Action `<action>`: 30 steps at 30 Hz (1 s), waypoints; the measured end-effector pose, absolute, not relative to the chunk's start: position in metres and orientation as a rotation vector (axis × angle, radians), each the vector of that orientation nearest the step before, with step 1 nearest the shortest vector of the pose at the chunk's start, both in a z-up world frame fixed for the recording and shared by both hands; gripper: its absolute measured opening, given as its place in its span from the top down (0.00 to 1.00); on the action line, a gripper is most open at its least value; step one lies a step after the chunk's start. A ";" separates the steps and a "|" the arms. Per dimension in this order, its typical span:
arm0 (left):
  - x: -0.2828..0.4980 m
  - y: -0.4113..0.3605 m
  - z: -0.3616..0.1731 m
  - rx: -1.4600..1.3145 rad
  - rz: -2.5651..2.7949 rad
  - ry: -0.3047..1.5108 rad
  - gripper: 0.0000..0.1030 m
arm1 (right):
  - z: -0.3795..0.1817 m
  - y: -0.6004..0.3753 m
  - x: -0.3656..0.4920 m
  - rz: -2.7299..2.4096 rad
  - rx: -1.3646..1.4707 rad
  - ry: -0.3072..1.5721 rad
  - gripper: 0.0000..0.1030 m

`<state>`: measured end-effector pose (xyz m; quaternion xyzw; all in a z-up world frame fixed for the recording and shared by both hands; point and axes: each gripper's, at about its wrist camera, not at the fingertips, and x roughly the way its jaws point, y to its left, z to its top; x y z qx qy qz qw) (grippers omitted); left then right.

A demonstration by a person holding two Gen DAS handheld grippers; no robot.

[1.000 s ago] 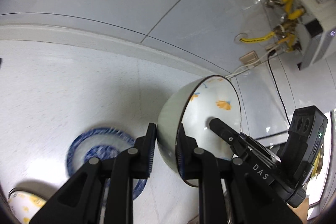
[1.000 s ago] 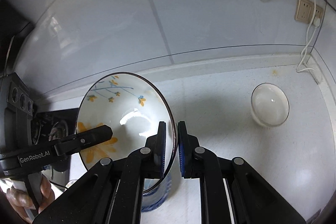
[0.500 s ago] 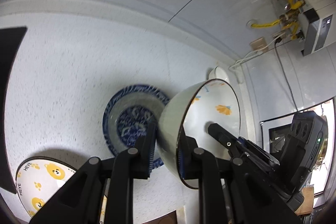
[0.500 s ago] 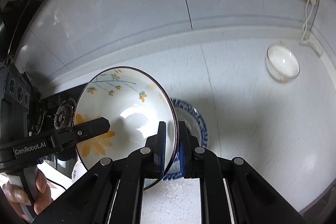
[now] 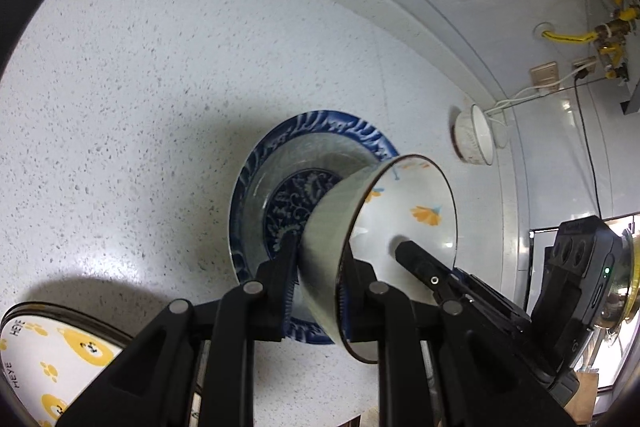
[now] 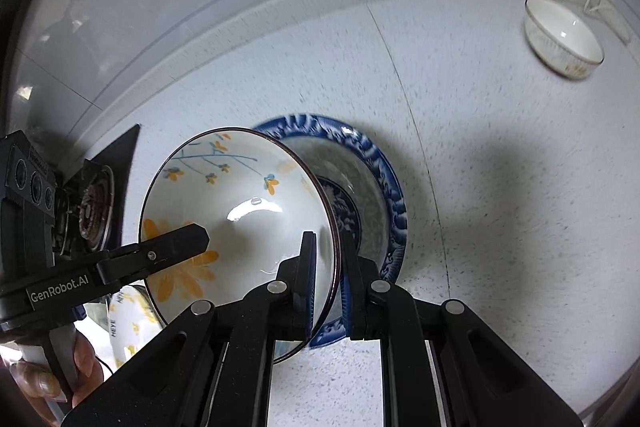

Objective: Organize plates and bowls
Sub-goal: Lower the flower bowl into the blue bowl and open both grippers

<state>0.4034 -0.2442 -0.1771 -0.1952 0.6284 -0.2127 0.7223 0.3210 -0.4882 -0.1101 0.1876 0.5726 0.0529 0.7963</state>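
Note:
A white bowl with orange flowers (image 5: 404,211) (image 6: 240,203) is held by its rim from two sides. My left gripper (image 5: 318,283) is shut on one side of the rim. My right gripper (image 6: 328,279) is shut on the opposite side. The bowl hangs tilted just above a blue-patterned plate (image 5: 280,167) (image 6: 376,187) on the speckled white counter. A small white bowl (image 5: 474,135) (image 6: 564,39) stands farther off near the wall. A bear-print plate (image 5: 44,367) lies at the lower left of the left wrist view.
A gas stove burner (image 6: 94,207) sits at the counter's left. Yellow gas pipes (image 5: 600,31) and a wall socket (image 5: 544,75) with a white cable are on the tiled wall. The counter's back edge meets the wall.
Both grippers have lowered the flowered bowl toward the counter. It now hangs close over the blue plate, which fills more of both views.

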 end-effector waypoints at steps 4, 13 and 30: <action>0.408 -0.248 -0.194 -0.431 -0.455 1.411 0.83 | -0.124 -0.488 0.324 0.117 0.414 1.261 0.90; 0.419 -0.256 -0.212 -0.445 -0.437 1.433 0.83 | -0.137 -0.486 0.332 0.118 0.418 1.270 0.90; 0.431 -0.260 -0.206 -0.394 -0.452 1.396 0.82 | -0.140 -0.500 0.332 0.147 0.456 1.272 0.89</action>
